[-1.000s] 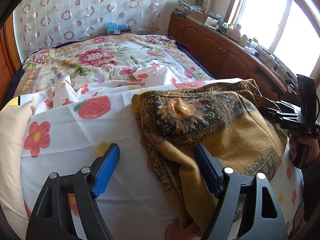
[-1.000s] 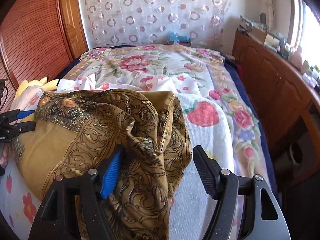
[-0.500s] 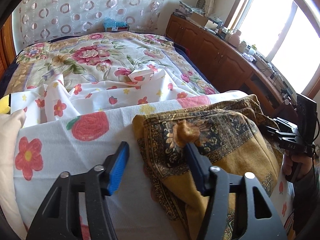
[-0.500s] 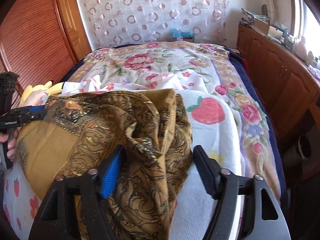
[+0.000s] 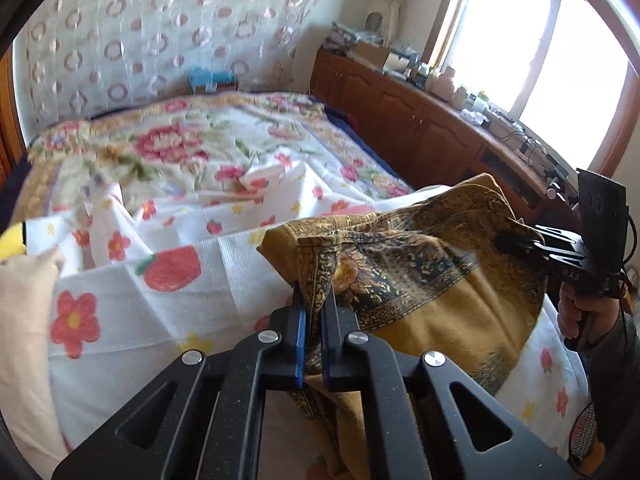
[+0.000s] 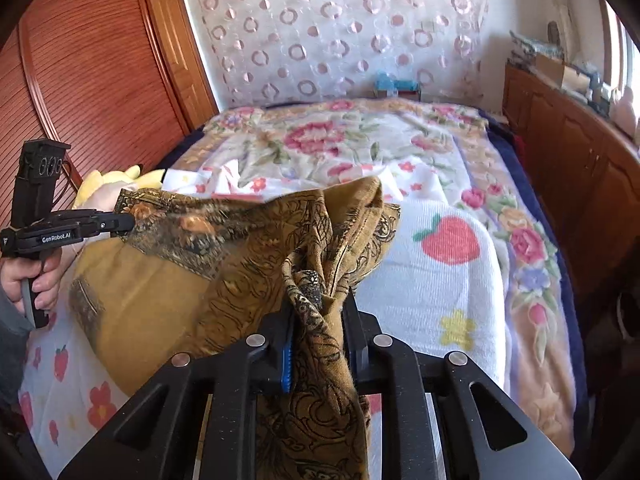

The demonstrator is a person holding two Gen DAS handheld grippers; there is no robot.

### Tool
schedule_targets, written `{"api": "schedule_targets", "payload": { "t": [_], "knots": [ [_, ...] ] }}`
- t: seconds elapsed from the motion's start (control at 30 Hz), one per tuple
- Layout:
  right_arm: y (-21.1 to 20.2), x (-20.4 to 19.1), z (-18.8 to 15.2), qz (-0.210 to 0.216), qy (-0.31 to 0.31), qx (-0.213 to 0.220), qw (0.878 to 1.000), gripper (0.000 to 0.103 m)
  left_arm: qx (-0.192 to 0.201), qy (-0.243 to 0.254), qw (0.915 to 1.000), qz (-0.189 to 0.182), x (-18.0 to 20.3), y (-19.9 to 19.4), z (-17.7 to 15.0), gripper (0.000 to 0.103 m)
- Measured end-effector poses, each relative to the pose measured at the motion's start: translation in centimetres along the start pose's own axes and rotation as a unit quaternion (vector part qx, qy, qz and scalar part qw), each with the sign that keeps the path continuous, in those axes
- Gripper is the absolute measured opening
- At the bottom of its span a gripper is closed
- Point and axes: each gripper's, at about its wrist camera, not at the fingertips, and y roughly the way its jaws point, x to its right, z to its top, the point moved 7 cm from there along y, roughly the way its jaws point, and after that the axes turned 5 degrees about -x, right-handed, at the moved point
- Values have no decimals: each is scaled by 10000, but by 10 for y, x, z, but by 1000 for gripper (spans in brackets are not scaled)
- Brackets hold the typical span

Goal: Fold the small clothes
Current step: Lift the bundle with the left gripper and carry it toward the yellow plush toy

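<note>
A mustard-yellow garment (image 5: 440, 300) with dark ornate borders lies bunched on the white flowered towel on the bed; it also shows in the right wrist view (image 6: 160, 300). My left gripper (image 5: 314, 304) is shut on a patterned corner of it and holds that edge lifted. My right gripper (image 6: 316, 312) is shut on a bunch of the garment's patterned edge at the other side. Each gripper shows in the other's view, the right one (image 5: 516, 242) and the left one (image 6: 124, 222), with the cloth stretched between them.
The white towel (image 5: 168, 304) with red flowers and strawberries covers a floral bedspread (image 6: 340, 140). A cream pillow (image 5: 24, 320) and a yellow plush (image 6: 108, 180) lie at the left. Wooden cabinets (image 5: 420, 128) run along the right under a window; a wooden wardrobe (image 6: 80, 80) stands left.
Both grippers have gone from open to shut on the garment's edges. The cloth has lifted off the towel and is pulled taut between them.
</note>
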Motion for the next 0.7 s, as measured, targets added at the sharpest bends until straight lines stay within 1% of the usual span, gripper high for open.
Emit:
{"api": "schedule_targets", "payload": {
  "t": [0.1,0.17,0.3,0.37,0.53,0.63,0.7],
  "knots": [
    [-20,-14,5,-3,-178,367,9992,19,323,40,9995,1,7,-30,1,6],
    [-31,-23,10,-38,-299,553,9980,18,464,70,9989,20,10,-48,1,6],
    [-42,-37,17,35,-441,784,9959,18,667,134,9973,284,6,-76,-3,6],
    [-43,-45,18,104,-523,841,9950,18,747,128,9962,432,0,-87,-7,6],
    [-33,-64,21,239,-845,858,9924,18,1008,-160,9930,596,-25,-117,-24,6],
    [-26,-75,32,340,-1103,859,9896,18,1187,-391,9898,690,-43,-136,-39,6],
    [-20,-86,43,409,-1300,881,9867,18,1337,-535,9860,841,-59,-151,-48,6]
  ]
}}
